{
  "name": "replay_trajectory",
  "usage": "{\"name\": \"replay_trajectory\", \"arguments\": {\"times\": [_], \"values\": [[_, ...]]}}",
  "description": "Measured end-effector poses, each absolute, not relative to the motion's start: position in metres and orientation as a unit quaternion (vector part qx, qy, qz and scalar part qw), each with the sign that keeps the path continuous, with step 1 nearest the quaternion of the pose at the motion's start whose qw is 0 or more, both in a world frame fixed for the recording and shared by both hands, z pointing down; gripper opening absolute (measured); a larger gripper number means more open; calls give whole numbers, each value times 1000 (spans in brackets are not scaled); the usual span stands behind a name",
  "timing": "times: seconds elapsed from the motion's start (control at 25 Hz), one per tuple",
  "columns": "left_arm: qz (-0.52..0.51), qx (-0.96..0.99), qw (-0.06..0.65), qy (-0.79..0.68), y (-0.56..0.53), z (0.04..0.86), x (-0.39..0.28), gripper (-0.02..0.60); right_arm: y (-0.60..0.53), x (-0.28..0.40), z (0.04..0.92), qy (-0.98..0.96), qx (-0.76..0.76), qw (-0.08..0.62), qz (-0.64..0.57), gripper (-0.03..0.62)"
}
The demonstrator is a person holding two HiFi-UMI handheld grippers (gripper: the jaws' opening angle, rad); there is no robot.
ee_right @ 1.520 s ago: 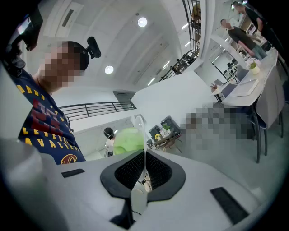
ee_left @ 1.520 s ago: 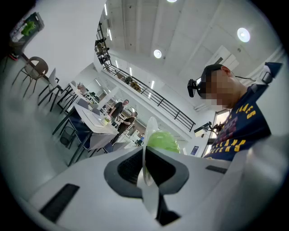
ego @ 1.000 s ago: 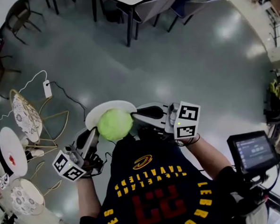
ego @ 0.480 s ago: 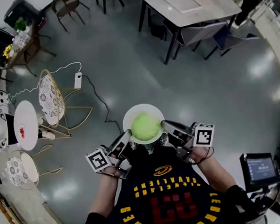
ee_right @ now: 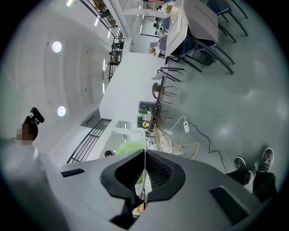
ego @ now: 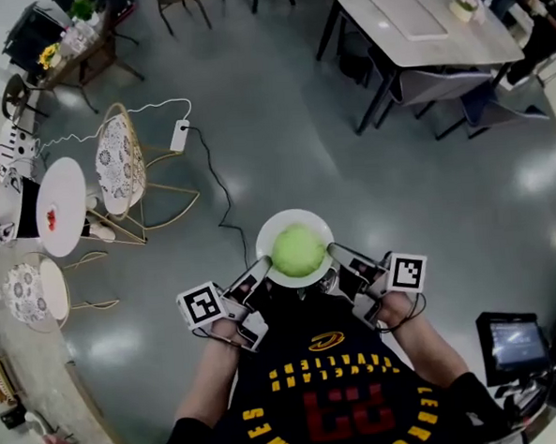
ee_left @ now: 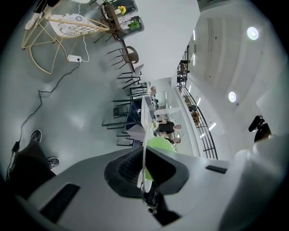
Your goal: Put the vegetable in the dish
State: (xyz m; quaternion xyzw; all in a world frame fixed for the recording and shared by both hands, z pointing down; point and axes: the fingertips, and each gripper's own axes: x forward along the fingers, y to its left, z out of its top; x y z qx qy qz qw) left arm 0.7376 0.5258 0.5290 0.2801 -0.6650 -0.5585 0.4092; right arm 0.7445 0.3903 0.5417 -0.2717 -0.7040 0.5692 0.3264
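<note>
Both forearms reach forward from the chest, the left tongs [ego: 259, 270] and the right tongs [ego: 340, 258] angled inward toward each other above the floor [ego: 253, 124]. Each pair is clamped narrow on the thin rim of the white dish [ego: 271, 237], left at about 8 o'clock, right at about 4 o'clock. The round green vegetable [ego: 298, 250] sits in the dish's middle, between the two tongs
</note>
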Motion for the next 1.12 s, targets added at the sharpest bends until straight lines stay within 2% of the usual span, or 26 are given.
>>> {"name": "replay_trajectory", "arguments": {"times": [0.24, 0.8, 1.12], "values": [[-569, 276, 412, -656, 542, 547, 704, 14, 407, 713, 556, -705, -256, 344, 565, 17], [-576, 304, 389, -652, 618, 529, 550, 14, 477, 572, 534, -747, -233, 297, 547, 17], [-590, 295, 381, -647, 623, 519, 497, 14, 479, 523, 522, -754, -212, 308, 540, 17]]}}
